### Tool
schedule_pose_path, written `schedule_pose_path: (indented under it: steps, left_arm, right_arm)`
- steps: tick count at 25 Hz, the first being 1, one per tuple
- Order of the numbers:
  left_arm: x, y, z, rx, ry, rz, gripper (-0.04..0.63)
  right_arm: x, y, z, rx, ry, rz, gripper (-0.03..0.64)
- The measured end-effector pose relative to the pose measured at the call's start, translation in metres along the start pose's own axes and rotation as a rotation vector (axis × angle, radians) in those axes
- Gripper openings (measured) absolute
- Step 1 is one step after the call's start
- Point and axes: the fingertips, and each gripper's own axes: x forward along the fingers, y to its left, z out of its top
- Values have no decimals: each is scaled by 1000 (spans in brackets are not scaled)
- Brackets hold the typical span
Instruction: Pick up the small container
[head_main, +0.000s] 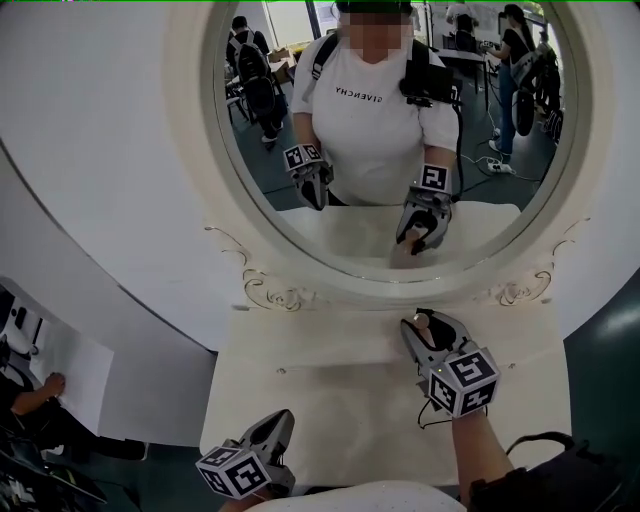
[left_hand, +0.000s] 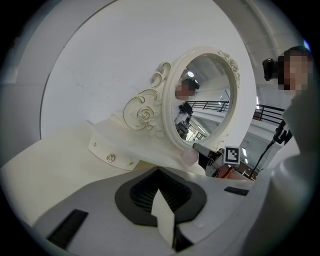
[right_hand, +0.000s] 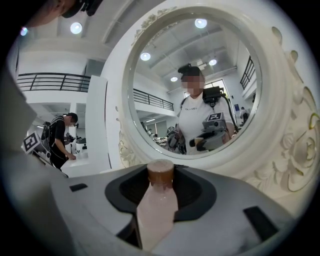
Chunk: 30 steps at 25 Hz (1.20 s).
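Jaws of the right gripper (right_hand: 160, 186) clamp the one small container (right_hand: 156, 212), a pale pink bottle held over the back of the white table (head_main: 330, 400), close before the single oval mirror (head_main: 390, 130). Its long axis runs along the jaws, with the brown cap (right_hand: 160, 172) leading toward the mirror. Of the two grippers, the left gripper (left_hand: 161, 202) is pinched together on nothing, near the table's front edge.

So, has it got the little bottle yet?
Almost! Done: the right claw is shut on the small container, a pink bottle with a brown cap. Happening now: it holds the bottle by the mirror. Left to do: lift it clear of the table; I can't tell if it's off yet. The left claw is shut, empty.
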Motion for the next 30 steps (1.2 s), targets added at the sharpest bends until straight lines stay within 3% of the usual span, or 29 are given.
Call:
schedule_pose_path:
  steps: [7,15,23,30]
  left_arm:
    - [-1,-20,11,29,-37,-70,0]
    - [4,-79,20,140,-53,-262,0]
    - [-40,-99,24,182,-65,-361,0]
    - [-92,-110,9,210,-67,-431,0]
  right_arm:
    - [-27,18,24,-6,-46,-5,143]
    - [-73,56,29,-8,-55,-51,143]
    - [-126,126,35,-24,-89,-83,141]
    - [-165,185,15,-22,-80,-117,143]
